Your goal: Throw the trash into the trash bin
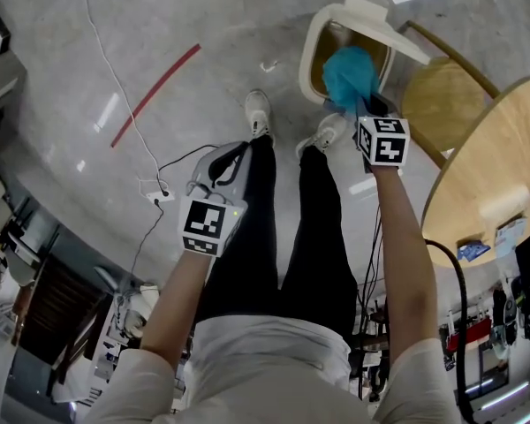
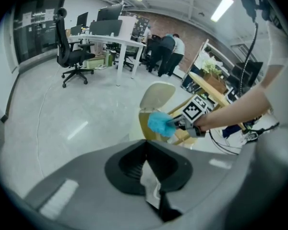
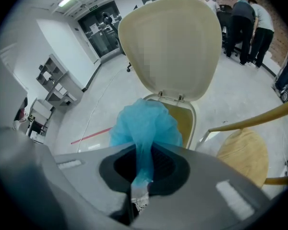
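Note:
A crumpled blue bag of trash [image 1: 349,73] hangs from my right gripper [image 1: 364,104], which is shut on its neck. It hovers right over the mouth of the cream trash bin [image 1: 309,56], whose lid [image 1: 380,20] stands open. In the right gripper view the blue trash [image 3: 146,123] bulges beyond the right gripper [image 3: 143,150], with the bin's rim [image 3: 189,123] and raised lid [image 3: 170,47] just behind. My left gripper [image 1: 228,159] is lower left, over the floor, shut and holding nothing. From the left gripper [image 2: 145,147] I see the blue trash [image 2: 159,123] beside the bin's lid [image 2: 157,96].
A round wooden table [image 1: 495,166] and a wooden chair [image 1: 442,95] stand right of the bin. A red tape line [image 1: 155,95] and a cable with a power strip [image 1: 155,193] lie on the floor at left. The person's shoes [image 1: 258,113] are just before the bin.

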